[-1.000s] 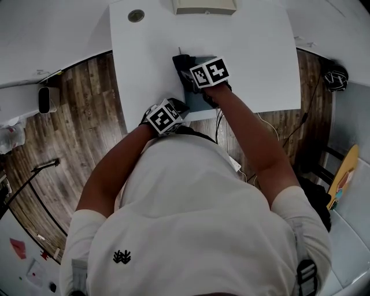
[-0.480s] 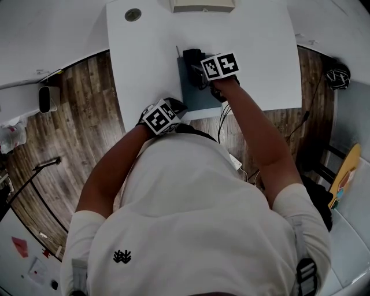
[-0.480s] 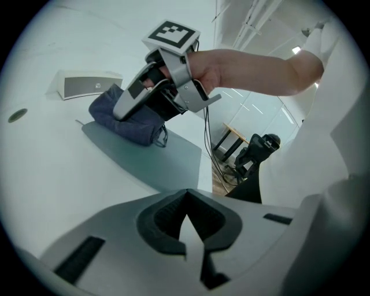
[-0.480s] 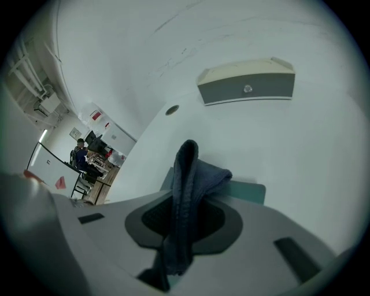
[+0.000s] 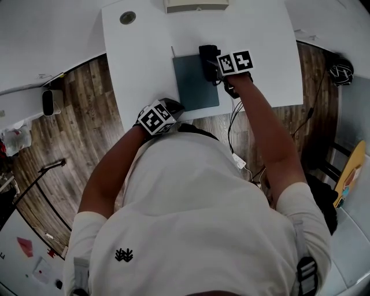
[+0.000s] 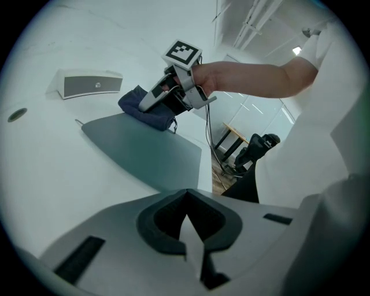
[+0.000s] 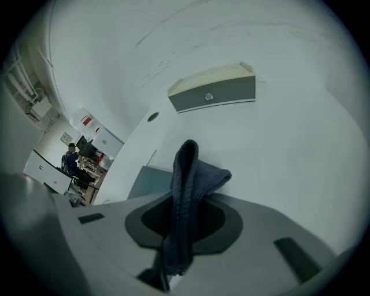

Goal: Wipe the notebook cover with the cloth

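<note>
The soft, dark blue cloth (image 7: 186,191) is light and limp. It folds and droops, so it wants a firm pinch on a gathered fold. The right claw (image 7: 176,245) has it that way, clamped on a bunched ridge that stands up between the jaws.

In the head view the cloth (image 5: 207,56) sits at upper centre, on the upper right corner of the flat, dark teal notebook (image 5: 195,88). The notebook looks thin, stiff and smooth-covered. It would likely slide on the white desk (image 5: 144,52) under a sideways rub, so pressing on a corner would steady it.

The left claw (image 6: 193,243) is closed with nothing in it, at the desk's near edge just lower left of the notebook. The notebook's lower edge lies close to that desk edge, which leaves strokes toward the person little margin. A pale rectangular box (image 5: 196,6) stands at the top of the frame, apart from the notebook. Open desk lies to either side of the cover.
</note>
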`<state>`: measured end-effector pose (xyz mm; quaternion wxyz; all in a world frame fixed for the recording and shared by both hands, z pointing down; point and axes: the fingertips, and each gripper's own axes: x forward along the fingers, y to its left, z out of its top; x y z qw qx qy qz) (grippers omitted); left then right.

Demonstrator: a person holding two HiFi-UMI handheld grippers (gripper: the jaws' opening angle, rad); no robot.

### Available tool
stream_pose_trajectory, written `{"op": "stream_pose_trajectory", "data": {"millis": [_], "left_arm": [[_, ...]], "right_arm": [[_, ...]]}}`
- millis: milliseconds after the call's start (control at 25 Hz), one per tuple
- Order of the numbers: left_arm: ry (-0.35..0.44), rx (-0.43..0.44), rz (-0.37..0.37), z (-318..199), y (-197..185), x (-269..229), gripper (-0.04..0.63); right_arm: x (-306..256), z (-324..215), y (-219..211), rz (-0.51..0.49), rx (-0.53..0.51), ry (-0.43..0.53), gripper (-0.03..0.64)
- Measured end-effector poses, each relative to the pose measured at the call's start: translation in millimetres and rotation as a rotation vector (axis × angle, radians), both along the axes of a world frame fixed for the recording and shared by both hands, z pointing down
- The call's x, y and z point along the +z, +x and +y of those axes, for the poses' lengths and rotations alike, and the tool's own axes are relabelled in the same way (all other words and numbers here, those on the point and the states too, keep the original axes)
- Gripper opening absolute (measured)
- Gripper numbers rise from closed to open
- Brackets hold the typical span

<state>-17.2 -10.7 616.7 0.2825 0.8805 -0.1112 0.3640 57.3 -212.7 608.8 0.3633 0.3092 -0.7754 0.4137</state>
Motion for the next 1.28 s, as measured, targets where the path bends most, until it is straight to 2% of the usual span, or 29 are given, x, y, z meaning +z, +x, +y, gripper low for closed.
{"op": "stream_pose_trajectory", "data": {"millis": [360,680,760,920,1280], "left_arm": [[0.01,0.002,-0.005,0,-3,0,0.005],[0.05,-0.033,-0.014,0,-9,4,0.005],[0.052,-0.072,-0.016,0,-17,3,0.005],[0.038,-0.206,0.044,-7,-32,-19,0.005],[0.104,-0.488,0.144,-37,-52,-82,0.005]], "right_arm": [[1,-8,28,0.015,0.026,0.036,0.064],[-12,16,40,-0.042,0.052,0.107,0.063],[-18,32,45,-0.068,0.049,0.122,0.063],[-31,67,57,-0.115,0.058,0.155,0.063],[-71,127,57,-0.225,0.061,0.236,0.064]]}}
